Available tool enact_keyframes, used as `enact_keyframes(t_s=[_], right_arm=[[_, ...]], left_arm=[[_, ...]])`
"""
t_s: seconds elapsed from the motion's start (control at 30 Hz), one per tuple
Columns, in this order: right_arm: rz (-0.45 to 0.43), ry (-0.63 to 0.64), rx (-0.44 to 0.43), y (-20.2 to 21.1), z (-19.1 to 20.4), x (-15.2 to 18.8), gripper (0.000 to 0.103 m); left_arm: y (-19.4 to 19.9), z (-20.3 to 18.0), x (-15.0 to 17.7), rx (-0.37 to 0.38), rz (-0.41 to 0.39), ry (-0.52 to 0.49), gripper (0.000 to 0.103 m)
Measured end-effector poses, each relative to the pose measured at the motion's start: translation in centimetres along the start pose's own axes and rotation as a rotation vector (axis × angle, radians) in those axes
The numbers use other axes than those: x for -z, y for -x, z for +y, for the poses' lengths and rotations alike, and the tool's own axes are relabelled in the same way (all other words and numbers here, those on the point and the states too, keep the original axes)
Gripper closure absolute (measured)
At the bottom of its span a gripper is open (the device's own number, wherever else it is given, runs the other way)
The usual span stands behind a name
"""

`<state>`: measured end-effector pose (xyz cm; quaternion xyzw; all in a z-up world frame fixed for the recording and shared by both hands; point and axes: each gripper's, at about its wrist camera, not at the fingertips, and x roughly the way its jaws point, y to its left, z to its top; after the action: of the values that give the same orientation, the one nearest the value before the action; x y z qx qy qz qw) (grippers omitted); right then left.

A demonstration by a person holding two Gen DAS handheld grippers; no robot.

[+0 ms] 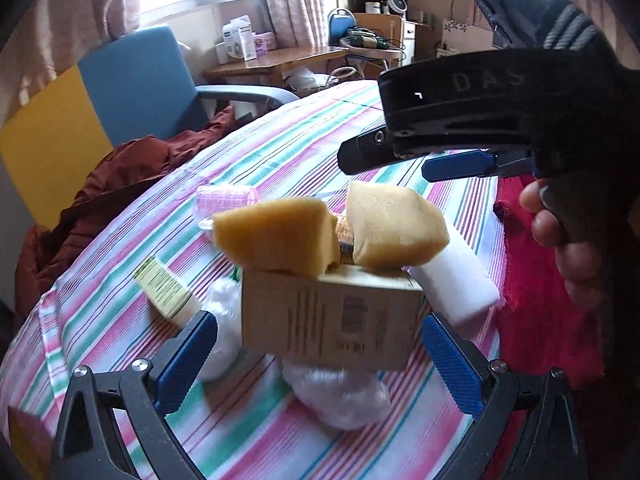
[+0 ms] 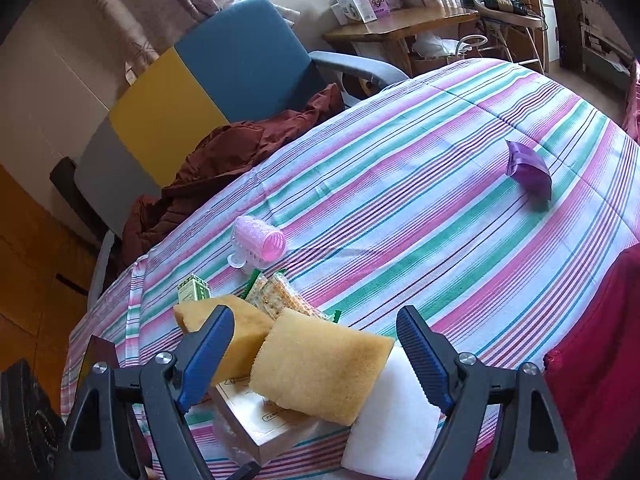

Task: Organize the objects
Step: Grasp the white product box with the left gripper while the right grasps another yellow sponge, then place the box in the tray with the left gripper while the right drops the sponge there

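Observation:
Two yellow sponges (image 1: pixel 276 236) (image 1: pixel 394 226) rest on a tan cardboard box (image 1: pixel 332 320) on the striped tablecloth (image 1: pixel 280 140). A white foam block (image 1: pixel 456 284) lies beside the box. My left gripper (image 1: pixel 320 364) is open, its blue pads either side of the box and just short of it. My right gripper (image 2: pixel 316 356) is open above the sponges (image 2: pixel 320 364) and white block (image 2: pixel 392 428); it also shows in the left wrist view (image 1: pixel 384 164). A pink hair roller (image 2: pixel 260 240), a green-white box (image 2: pixel 194 292), snack packets (image 2: pixel 280 296) and a purple pouch (image 2: pixel 528 168) lie on the cloth.
Clear plastic bags (image 1: pixel 340 396) lie under and beside the box. A blue and yellow chair (image 2: pixel 224 76) with a brown garment (image 2: pixel 224 160) stands at the table's far edge. A red cloth (image 1: pixel 540 312) lies to the right. A wooden desk (image 2: pixel 400 24) stands behind.

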<state>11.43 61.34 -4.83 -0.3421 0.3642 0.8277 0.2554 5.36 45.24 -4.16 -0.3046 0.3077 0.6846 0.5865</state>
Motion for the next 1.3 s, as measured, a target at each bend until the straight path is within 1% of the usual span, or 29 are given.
enact_keyframes(t_s=[0.17, 0.27, 0.4, 0.47, 0.5, 0.53, 0.57, 0.6, 0.63, 0.73, 0.83, 0.9, 0.97, 1.03, 1.13, 1.23, 1.3], right_arm=[[0.005, -0.001, 0.001, -0.1, -0.1, -0.1, 0.018], [0.015, 0.012, 0.009, -0.3, 0.0, -0.1, 0.018], [0.054, 0.052, 0.032, -1.2, 0.5, 0.2, 0.018], [0.108, 0.096, 0.056, -2.1, 1.1, 0.6, 0.018], [0.120, 0.111, 0.057, -2.3, 1.3, 0.7, 0.020], [0.126, 0.133, 0.061, -2.5, 1.6, 0.9, 0.024], [0.125, 0.151, 0.069, -2.5, 1.9, 1.1, 0.033], [0.126, 0.156, 0.075, -2.5, 1.9, 1.2, 0.034], [0.126, 0.155, 0.077, -2.5, 1.8, 1.2, 0.037], [0.111, 0.140, 0.063, -2.0, 1.5, 1.1, 0.040], [0.071, 0.136, 0.040, -1.1, 1.5, 0.8, 0.040], [0.048, 0.142, 0.017, -0.5, 1.7, 0.7, 0.040], [0.019, 0.161, -0.016, 0.3, 2.3, 0.7, 0.040], [-0.011, 0.191, -0.032, 0.9, 3.0, 0.8, 0.040], [-0.050, 0.254, -0.079, 1.7, 4.7, 1.3, 0.040], [-0.066, 0.344, -0.106, 2.2, 6.6, 2.1, 0.040], [-0.063, 0.383, -0.117, 2.2, 7.4, 2.8, 0.040]], left_arm=[[-1.5, -0.1, -0.5, 0.026, -0.003, -0.028, 0.000], [-2.4, 0.7, -0.4, 0.074, 0.009, 0.029, 0.003], [-1.1, 0.6, 0.1, 0.081, -0.030, 0.077, 0.004], [0.4, 0.5, 0.6, 0.066, -0.049, 0.091, 0.004], [1.1, 0.5, 0.8, 0.064, -0.056, 0.099, 0.004], [1.9, 0.4, 1.2, 0.060, -0.064, 0.108, 0.004], [2.6, 0.5, 1.5, 0.048, -0.069, 0.115, 0.004], [3.2, 0.6, 1.8, 0.035, -0.073, 0.122, 0.004], [4.0, 0.6, 2.3, 0.024, -0.077, 0.138, 0.004], [6.2, 1.4, 4.0, 0.013, -0.088, 0.219, 0.004], [8.3, 2.2, 5.6, 0.003, -0.111, 0.290, 0.004], [9.7, 2.7, 6.7, 0.001, -0.124, 0.335, 0.004], [11.2, 3.2, 7.8, -0.021, -0.138, 0.368, 0.004], [12.3, 3.5, 8.6, -0.034, -0.150, 0.395, 0.004], [13.6, 4.4, 10.1, -0.030, -0.155, 0.454, 0.004], [14.9, 5.2, 11.5, -0.072, -0.165, 0.493, 0.004], [15.9, 5.8, 12.7, -0.108, -0.167, 0.517, 0.004]])
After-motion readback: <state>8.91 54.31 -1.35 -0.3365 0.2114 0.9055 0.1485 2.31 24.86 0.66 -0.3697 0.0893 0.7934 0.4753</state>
